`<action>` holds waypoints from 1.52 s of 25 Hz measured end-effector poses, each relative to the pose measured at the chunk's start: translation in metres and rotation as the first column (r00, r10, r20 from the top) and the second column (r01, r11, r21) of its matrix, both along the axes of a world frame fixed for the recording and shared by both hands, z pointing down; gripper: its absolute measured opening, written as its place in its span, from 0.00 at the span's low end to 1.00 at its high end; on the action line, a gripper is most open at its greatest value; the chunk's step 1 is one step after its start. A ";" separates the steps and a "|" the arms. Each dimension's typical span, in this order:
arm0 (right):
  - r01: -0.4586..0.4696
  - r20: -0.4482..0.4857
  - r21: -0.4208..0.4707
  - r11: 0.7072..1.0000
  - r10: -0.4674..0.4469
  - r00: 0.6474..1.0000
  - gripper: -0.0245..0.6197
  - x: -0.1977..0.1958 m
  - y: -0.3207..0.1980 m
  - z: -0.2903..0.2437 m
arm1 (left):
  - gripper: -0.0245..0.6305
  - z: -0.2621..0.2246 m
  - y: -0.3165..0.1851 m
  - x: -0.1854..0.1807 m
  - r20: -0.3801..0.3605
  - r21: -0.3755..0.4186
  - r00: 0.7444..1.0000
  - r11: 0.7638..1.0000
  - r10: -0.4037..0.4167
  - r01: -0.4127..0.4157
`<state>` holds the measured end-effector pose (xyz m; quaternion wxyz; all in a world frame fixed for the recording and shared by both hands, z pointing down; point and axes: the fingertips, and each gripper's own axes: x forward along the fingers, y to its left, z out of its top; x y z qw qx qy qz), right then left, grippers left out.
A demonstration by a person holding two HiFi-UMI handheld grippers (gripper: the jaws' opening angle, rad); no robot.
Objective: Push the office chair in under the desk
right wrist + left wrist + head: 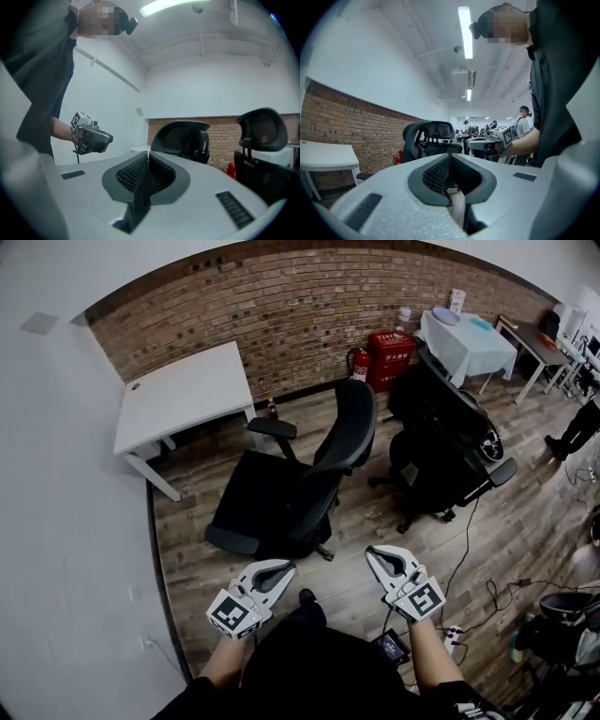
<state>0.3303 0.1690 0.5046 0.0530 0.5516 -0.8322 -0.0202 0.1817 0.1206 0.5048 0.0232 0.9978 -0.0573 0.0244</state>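
Well — office chair (270, 495) near desk (187, 392)

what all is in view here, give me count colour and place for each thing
white rectangular desk: one, white, upper left, by the brick wall
black high-back office chair: one, black, centre, standing out from the desk
second black office chair: one, black, just right of the first
red fire-equipment box: one, red, at the foot of the brick wall
cloth-covered table: one, pale blue-white, top right
floor cables: several, black, on the wood plank floor at right
left gripper: one, white and grey, bottom left, jaws shut, empty
right gripper: one, white and grey, bottom right, jaws shut, empty
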 end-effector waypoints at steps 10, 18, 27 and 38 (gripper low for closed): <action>0.018 -0.205 -0.020 1.000 -0.021 0.979 0.05 0.099 -0.100 -0.041 | 0.07 -0.013 -0.044 0.034 0.066 0.002 0.998 1.000 -0.004 0.004; 0.241 -0.589 -0.129 0.962 -0.270 0.762 0.20 0.154 -0.178 -0.061 | 0.21 -0.018 -0.059 0.057 0.194 0.122 0.979 0.992 -0.066 0.043; 0.308 -0.779 -0.454 0.836 -0.540 0.318 0.31 0.218 -0.253 -0.026 | 0.26 -0.002 -0.073 0.091 0.413 0.192 0.884 0.970 -0.219 0.150; 0.319 -0.734 -0.617 0.719 -0.672 0.096 0.38 0.228 -0.337 0.018 | 0.31 0.017 -0.081 0.116 0.543 0.177 0.788 0.957 -0.290 0.230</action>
